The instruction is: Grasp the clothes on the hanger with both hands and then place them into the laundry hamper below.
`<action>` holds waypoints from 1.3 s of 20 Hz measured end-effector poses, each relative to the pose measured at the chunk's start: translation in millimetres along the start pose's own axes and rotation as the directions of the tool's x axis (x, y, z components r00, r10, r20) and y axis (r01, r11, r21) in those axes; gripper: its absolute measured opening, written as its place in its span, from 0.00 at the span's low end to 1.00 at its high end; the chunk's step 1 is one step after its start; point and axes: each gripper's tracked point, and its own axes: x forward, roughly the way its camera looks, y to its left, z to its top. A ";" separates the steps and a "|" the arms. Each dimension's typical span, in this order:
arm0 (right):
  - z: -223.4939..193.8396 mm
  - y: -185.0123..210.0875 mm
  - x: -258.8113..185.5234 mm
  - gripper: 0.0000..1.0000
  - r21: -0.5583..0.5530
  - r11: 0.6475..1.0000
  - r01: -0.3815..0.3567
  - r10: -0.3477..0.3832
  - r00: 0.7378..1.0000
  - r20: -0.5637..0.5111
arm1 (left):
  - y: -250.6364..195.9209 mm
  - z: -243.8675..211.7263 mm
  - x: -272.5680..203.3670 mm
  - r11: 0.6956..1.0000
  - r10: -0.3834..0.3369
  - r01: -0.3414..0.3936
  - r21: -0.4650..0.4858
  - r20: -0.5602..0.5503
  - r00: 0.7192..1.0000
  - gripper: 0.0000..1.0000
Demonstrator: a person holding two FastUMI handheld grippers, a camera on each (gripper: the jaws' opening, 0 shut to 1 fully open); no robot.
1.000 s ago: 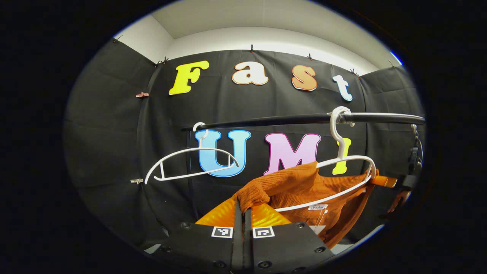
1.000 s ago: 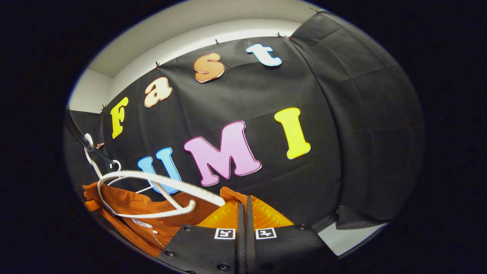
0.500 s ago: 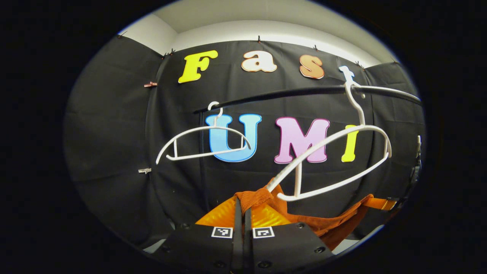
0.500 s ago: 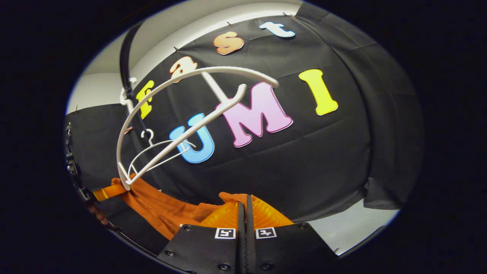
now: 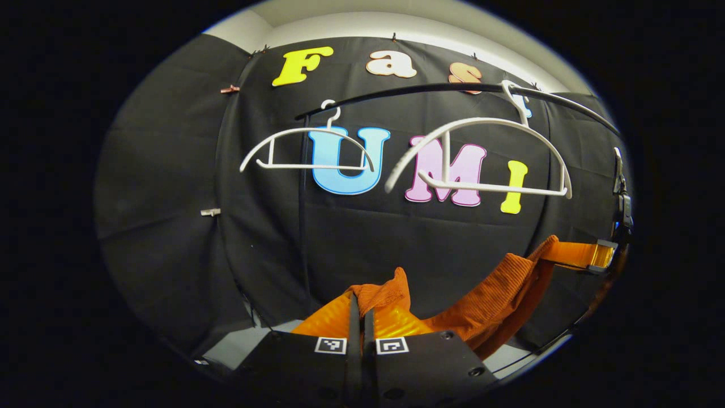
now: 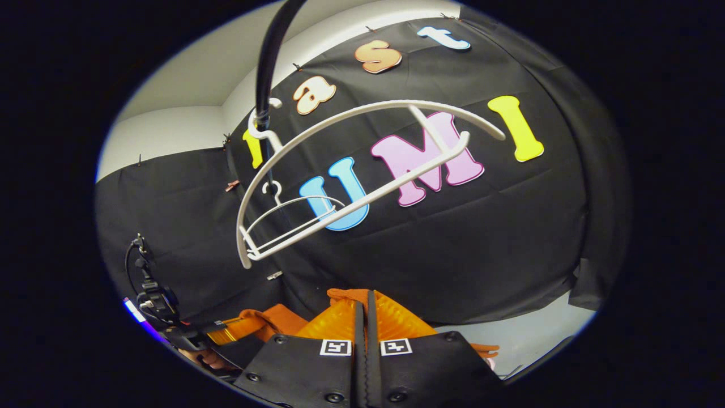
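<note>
dim booth, soft light from above on pale upper wall [image 5: 362,22], black cloth [image 5: 170,187] soaks light, strong fisheye bending at edges, white hangers [image 5: 481,153] sharp, no obvious motion blur, faint glare low

Rust-orange ribbed garment [image 5: 498,294], white hangers [image 5: 481,153]

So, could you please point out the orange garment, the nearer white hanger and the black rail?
orange garment [image 5: 498,289], left gripper view, ribbed fold.
nearer white hanger [image 5: 481,120], left gripper view, top arch.
black rail [image 5: 408,90], left gripper view, middle stretch.
</note>
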 end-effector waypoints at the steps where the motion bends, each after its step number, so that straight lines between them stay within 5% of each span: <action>1: -0.5 5.7 -0.5 0.04 0.001 1.000 -0.007 0.007 1.000 -0.002 | -11.7 -0.5 -1.0 1.000 -0.025 0.025 -0.002 -0.003 1.000 0.05; 13: 47.8 73.3 -3.3 0.00 -0.027 0.991 -0.133 0.134 0.990 0.044 | -110.3 83.4 -11.4 0.963 -0.235 0.250 -0.101 0.136 0.962 0.04; 20: -45.8 -4.2 8.3 0.04 -0.068 0.998 -0.017 0.007 0.991 -0.133 | -100.8 -25.0 26.0 0.971 -0.222 0.218 -0.098 -0.030 0.975 0.05; 26: -150.0 -84.4 15.1 0.04 -0.145 0.985 0.098 -0.142 0.931 -0.336 | -91.8 -138.7 65.3 0.983 -0.178 0.161 -0.085 -0.257 0.950 0.05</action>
